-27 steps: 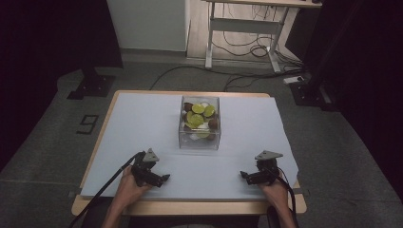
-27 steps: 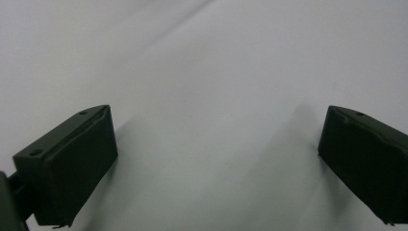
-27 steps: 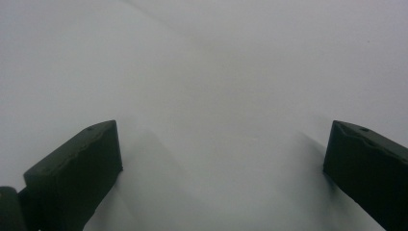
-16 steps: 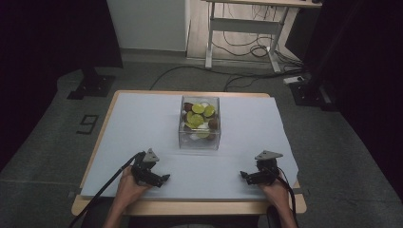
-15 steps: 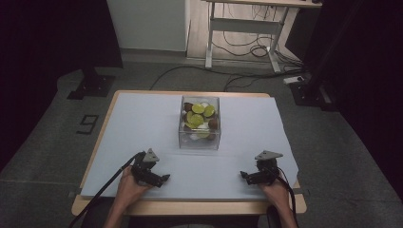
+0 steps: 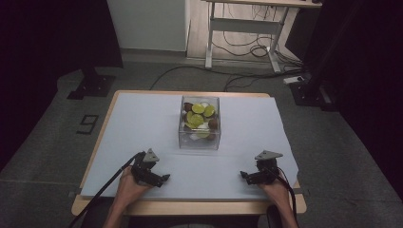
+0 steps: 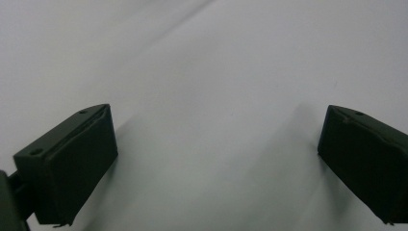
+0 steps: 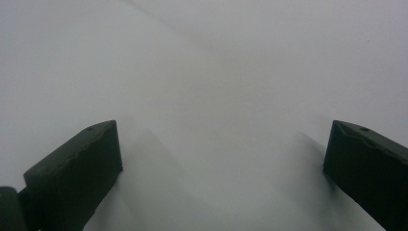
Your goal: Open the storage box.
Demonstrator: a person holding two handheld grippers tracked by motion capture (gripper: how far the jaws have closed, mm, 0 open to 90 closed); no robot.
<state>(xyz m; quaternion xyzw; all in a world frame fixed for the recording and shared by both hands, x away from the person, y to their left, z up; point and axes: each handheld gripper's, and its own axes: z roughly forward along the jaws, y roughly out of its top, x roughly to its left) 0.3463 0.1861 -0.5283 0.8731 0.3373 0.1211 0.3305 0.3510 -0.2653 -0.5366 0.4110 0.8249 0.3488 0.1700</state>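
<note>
While 2 hand-held grippers rest on the near part of a pale blue table cover (image 6: pixel 142 123), a clear plastic box (image 6: pixel 200 138) of cut fruit stands at the middle of the table, well apart from both tools. Seen from the high view, the box looks a little longer from front to back than from side to side, its long axis running away from the person; it stands upright with its open top facing up. Inside lie yellow-green slices (image 6: pixel 197 119) and darker reddish-brown pieces (image 6: pixel 213 123), piled together; what fruit they are cannot be told.

At the person's left, the left gripper (image 6: pixel 161 179) sits low on the cover with its tips aimed right and slightly forward, held by the left hand (image 6: pixel 127 184), a black cable trailing back off the table edge. In the left gripper view its 2 black jaws stand wide apart, with bare cover between them and nothing held.

Opposite, the right gripper (image 6: pixel 244 175) points left toward the table's middle, held by the right hand (image 6: pixel 277 189). In the right gripper view its jaws are likewise spread wide over bare cover, empty.
</note>
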